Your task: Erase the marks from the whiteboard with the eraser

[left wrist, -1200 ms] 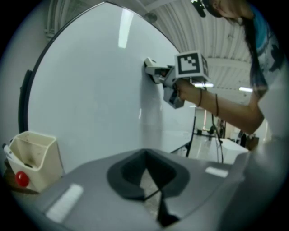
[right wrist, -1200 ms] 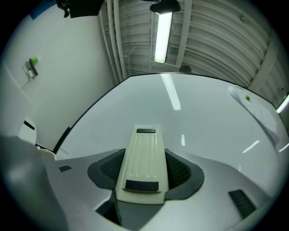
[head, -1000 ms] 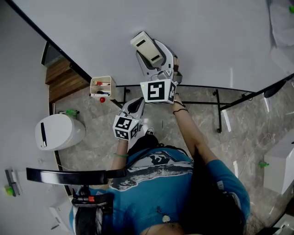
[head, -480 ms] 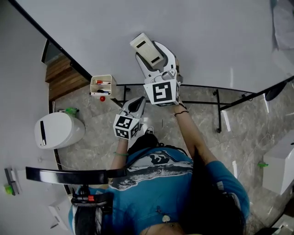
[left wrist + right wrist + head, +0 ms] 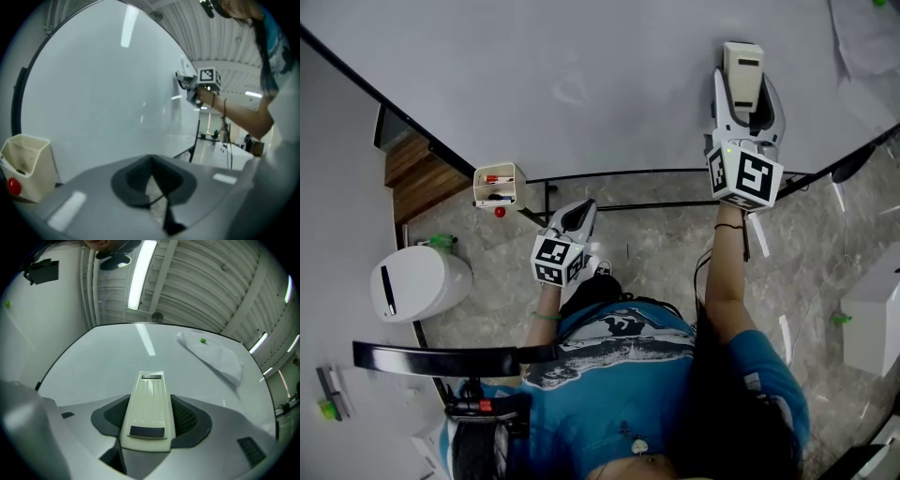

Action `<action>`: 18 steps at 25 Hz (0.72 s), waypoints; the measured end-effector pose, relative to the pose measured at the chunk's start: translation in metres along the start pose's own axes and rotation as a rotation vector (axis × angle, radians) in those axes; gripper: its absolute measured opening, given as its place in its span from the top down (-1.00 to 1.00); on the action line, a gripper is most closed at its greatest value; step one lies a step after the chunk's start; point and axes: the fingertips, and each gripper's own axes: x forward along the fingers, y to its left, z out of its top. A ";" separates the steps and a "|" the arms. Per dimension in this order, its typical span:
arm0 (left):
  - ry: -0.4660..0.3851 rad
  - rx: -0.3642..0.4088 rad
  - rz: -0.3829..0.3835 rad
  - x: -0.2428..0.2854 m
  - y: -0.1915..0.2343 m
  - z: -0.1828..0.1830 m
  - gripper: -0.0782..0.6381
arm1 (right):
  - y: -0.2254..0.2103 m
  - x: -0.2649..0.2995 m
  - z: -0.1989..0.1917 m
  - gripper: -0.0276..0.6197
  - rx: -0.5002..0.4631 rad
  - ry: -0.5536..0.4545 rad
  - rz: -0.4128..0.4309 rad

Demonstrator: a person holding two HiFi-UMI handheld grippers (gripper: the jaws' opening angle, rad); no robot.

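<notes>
1. Floor [image 5: 666, 248] was grey marbled stone tile, glossy.
2. Far left: a patch of brown wood boards [image 5: 417, 169] butted against the tile.
3. Left side was a plain white wall [image 5: 337, 187].
4. A rounded white bin [image 5: 420, 272] with a dark slot stood on the tile at left, just beside that wall.
5. A white box-shaped unit [image 5: 874, 328] stood at the right edge, partly cut off.
6. Ceiling [image 5: 206, 282] was ribbed pale panelling with cross beams.
7. One long tube lamp [image 5: 141, 273] was lit overhead.

beige marker holder [image 5: 499, 186] | white rounded bin [image 5: 420, 277] | marble floor [image 5: 656, 258]
</notes>
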 end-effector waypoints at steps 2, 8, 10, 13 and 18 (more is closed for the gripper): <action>0.003 0.002 -0.009 0.001 -0.003 0.000 0.77 | -0.036 -0.003 -0.008 0.10 0.035 0.015 -0.077; 0.009 0.007 -0.028 0.005 -0.009 0.000 0.77 | -0.069 0.001 -0.030 0.10 0.036 0.059 -0.130; 0.010 0.008 -0.031 0.005 -0.009 0.000 0.77 | -0.067 0.001 -0.029 0.10 0.044 0.055 -0.137; 0.012 0.008 -0.030 0.005 -0.009 -0.001 0.77 | -0.051 0.002 -0.026 0.10 0.036 0.049 -0.118; 0.013 0.007 -0.020 0.004 -0.006 -0.001 0.77 | 0.022 0.009 -0.014 0.10 -0.086 0.017 -0.010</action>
